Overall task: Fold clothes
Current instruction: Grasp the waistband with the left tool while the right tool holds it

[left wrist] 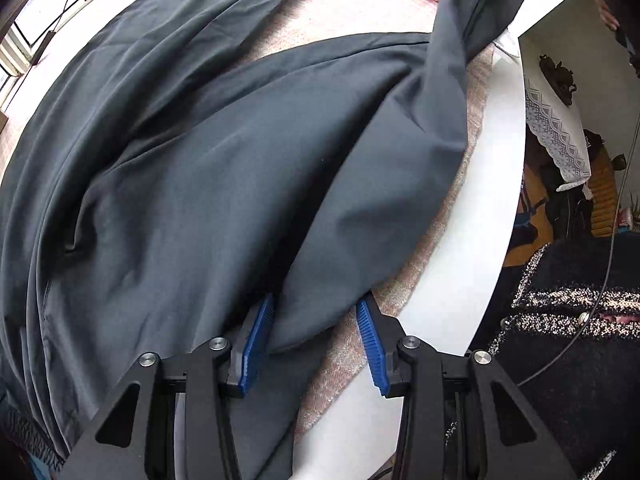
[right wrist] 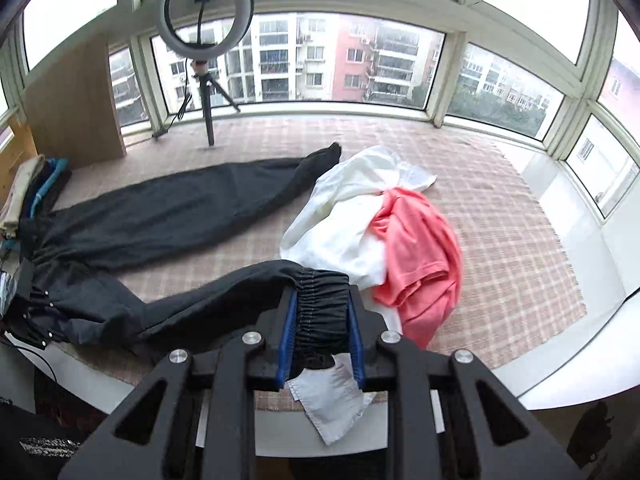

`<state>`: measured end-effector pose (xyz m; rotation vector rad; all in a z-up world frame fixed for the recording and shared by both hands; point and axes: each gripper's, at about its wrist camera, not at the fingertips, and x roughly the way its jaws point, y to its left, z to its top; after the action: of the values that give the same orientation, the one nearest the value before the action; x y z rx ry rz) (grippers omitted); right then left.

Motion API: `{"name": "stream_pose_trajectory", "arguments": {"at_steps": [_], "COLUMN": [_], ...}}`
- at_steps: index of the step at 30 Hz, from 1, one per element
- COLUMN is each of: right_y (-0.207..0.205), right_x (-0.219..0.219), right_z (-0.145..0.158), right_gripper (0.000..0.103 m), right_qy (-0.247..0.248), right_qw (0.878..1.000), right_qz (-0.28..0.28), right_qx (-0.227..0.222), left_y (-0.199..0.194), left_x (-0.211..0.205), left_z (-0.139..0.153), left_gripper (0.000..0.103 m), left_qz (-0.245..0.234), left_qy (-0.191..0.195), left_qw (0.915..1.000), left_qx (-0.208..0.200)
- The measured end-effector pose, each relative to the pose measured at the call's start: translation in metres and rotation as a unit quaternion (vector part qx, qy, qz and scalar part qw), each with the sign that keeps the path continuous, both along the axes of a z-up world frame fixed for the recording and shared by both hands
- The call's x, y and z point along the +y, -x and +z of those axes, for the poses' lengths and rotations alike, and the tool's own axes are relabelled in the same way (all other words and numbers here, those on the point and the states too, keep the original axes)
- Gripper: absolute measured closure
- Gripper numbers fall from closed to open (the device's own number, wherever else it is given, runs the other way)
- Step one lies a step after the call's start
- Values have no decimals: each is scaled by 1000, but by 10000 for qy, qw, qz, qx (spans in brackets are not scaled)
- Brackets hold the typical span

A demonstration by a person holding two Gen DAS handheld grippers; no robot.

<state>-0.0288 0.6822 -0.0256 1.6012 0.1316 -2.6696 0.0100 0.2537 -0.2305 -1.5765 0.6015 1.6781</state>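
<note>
Dark grey trousers [left wrist: 224, 152] lie spread over the checked mat, filling most of the left wrist view. My left gripper [left wrist: 316, 312] is open at the near edge of the mat, and a fold of the trouser cloth lies loosely between its blue pads [left wrist: 258, 340]. In the right wrist view the same trousers [right wrist: 168, 208] stretch across the mat, one leg flat toward the window and the other leg lifted. My right gripper [right wrist: 322, 304] is shut on that leg's gathered elastic cuff [right wrist: 320, 308], held just above the mat.
A white garment [right wrist: 344, 216] and a coral pink shirt [right wrist: 420, 256] are heaped right of the trousers. A ring light on a tripod [right wrist: 204, 12] stands at the back. Folded clothes [right wrist: 28, 192] are stacked at far left. The white platform edge [left wrist: 472, 240] runs alongside the person's dark speckled top [left wrist: 568, 320].
</note>
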Motion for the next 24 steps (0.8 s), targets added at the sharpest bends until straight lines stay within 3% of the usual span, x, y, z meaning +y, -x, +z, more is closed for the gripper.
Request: {"name": "stream_pose_trajectory", "arguments": {"at_steps": [3,5,9,13,15,19,22,24], "right_y": [-17,-29,-52,-75,-71,-66,-67,-74], "right_x": [19,32,58,84,50,-14,-32,-29], "right_z": [-14,-23,-42,-60,-72,-97,-116,-124], "right_gripper": [79,61,61,61,60,57,57,57], "right_qy": [106,177,318,458,745,1062,1322,1673], "right_qw": [9989,9970,9903,9798,9807,9807,9725,9615], "right_qz": [-426,-710,-1275,-1835,-1670,-1380,-1546,-1770], "right_qx": [-151,-251,-451,-649,-698,-894,-1137,-1269], "left_y": [-8,-15,-34,-66,-84,-110,-107,-102], "left_x": [-8,-28,-102,-205,-249,-329,-362,-363], "left_z": [12,30,63,74,75,56,38,23], "left_gripper": [63,61,61,61,60,60,60,59], "left_qz": [105,383,1368,2725,3243,4190,4440,4455], "left_qy": [-125,-262,-208,150,404,328,91,33], "left_qw": [9999,9988,9888,9593,9416,9053,8947,8944], "left_qx": [35,160,566,730,814,616,485,392]}}
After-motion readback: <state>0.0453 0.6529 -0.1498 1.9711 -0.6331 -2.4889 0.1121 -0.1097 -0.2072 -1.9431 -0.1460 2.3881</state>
